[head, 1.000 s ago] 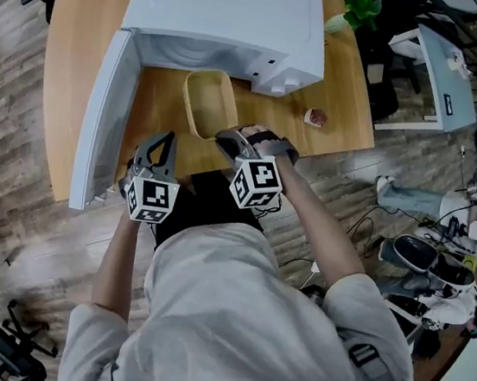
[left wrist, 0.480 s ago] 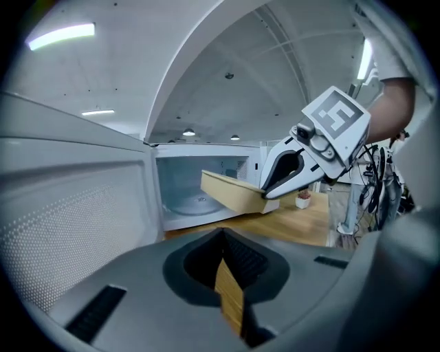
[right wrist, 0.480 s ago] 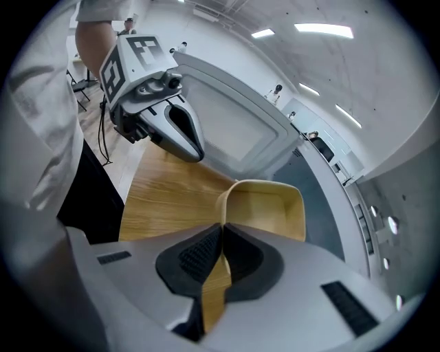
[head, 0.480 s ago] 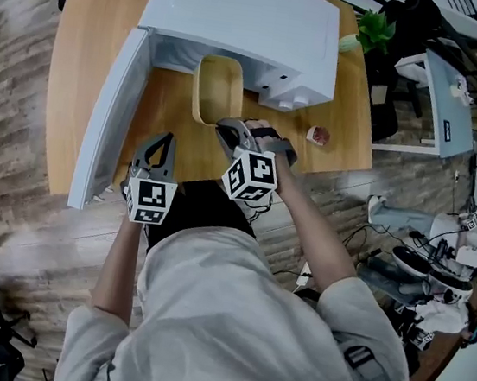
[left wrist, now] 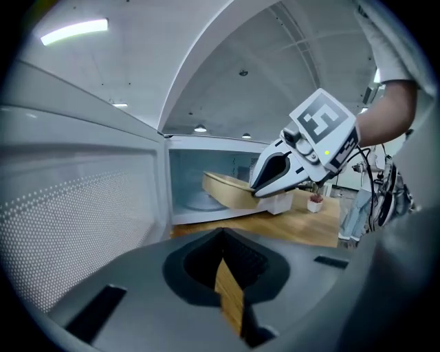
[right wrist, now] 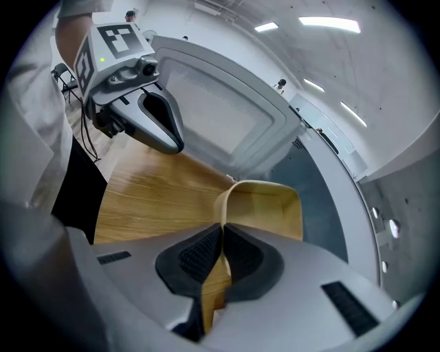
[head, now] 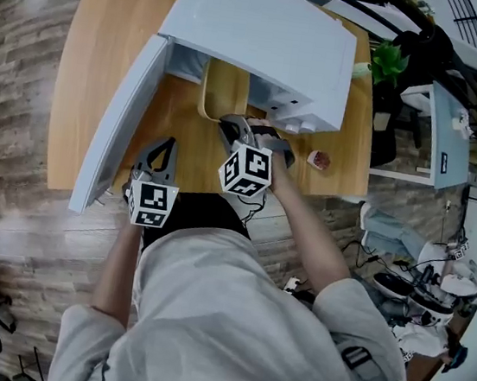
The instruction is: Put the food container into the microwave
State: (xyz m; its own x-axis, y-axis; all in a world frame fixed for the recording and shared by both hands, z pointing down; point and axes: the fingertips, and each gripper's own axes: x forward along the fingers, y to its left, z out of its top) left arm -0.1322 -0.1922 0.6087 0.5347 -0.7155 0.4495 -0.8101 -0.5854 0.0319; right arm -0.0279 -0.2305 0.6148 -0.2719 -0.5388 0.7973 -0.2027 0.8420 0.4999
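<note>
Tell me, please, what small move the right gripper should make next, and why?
Probably ease it forward: the right gripper is shut on the rim of the food container, which is tilted and only partly inside the microwave, whose door stands open.

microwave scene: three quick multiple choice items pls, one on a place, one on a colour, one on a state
1. Where is the food container? A in a sink; B partly inside the microwave; C in a drawer.
2. What colour is the microwave? A white; B black; C red.
3. How is the microwave's door? A shut; B swung open; C missing.
Answers: 1 B, its far end lies in the cavity while the right gripper pinches its near rim. 2 A, casing and door are white. 3 B, the door stands out to the left.
</note>
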